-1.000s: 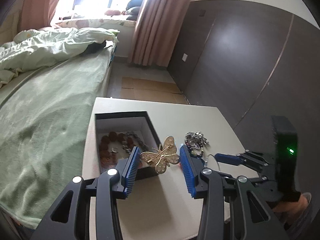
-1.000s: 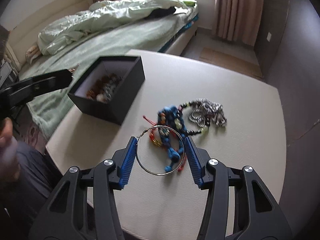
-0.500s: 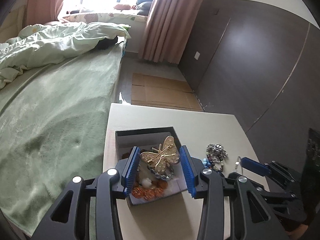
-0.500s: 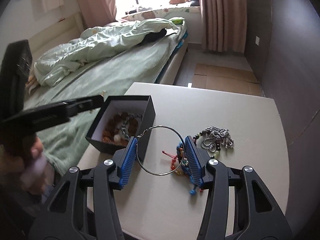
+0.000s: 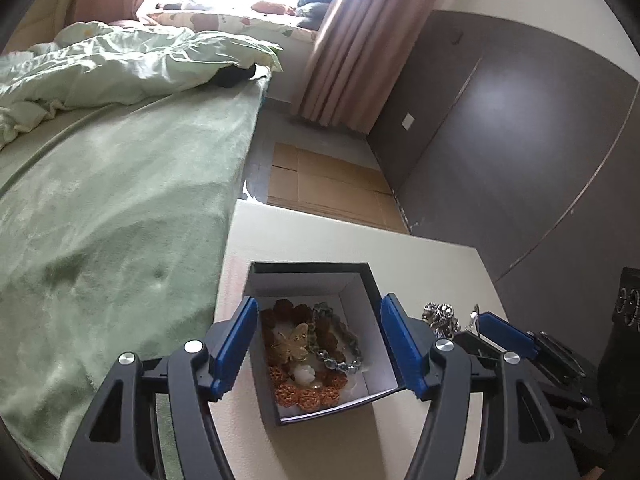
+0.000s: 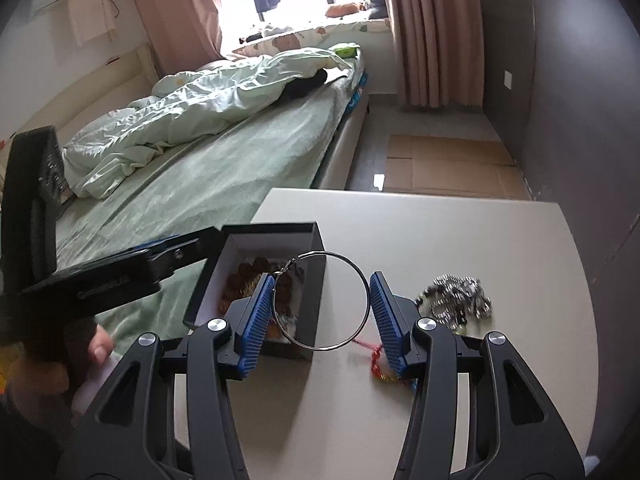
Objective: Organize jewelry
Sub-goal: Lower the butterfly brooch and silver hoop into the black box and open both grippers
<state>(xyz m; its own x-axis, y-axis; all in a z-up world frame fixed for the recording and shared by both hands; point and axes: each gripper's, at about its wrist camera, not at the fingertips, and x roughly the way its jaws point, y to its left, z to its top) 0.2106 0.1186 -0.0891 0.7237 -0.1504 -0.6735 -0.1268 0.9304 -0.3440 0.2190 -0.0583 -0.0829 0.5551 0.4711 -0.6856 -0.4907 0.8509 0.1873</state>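
Two tools are in play over the counter [image 6: 460, 240], and both hover at the black box [image 5: 368, 280]. The left tool [image 5: 316, 344] has just been opening its jaws — nothing sits between the blue pads now, and the gold butterfly brooch [image 5: 292, 342] lies down inside the box on a heap of brown beads [image 5: 288, 312] and a grey beaded bracelet [image 5: 340, 344]. The right tool [image 6: 320, 308] is clamped on a big silver hoop earring [image 6: 320, 300], pads pressing its left and right rim, the ring hanging half over the box's near corner.

That hoop looks like thin wire — light, springy, slick. My read: squeeze harder and it could bow or pop out sideways, so the across-the-middle hold it has now seems the sensible one, and its small clasp at the upper left may snag on the beads when it drops. The brooch looks stiff but delicate at the wings.

On the counter to the right, a tangle of silver chain [image 6: 460, 296] waits, well apart from the box; it will likely drape and slide, best pinched at a bunched part. A red cord piece [image 6: 376, 356] peeks out just beside the right pad.

Hard to make out: that cord piece is mostly covered by the tool, the box floor is buried, and the orange crocheted-looking pieces [image 5: 304, 392] I cannot identify for sure.
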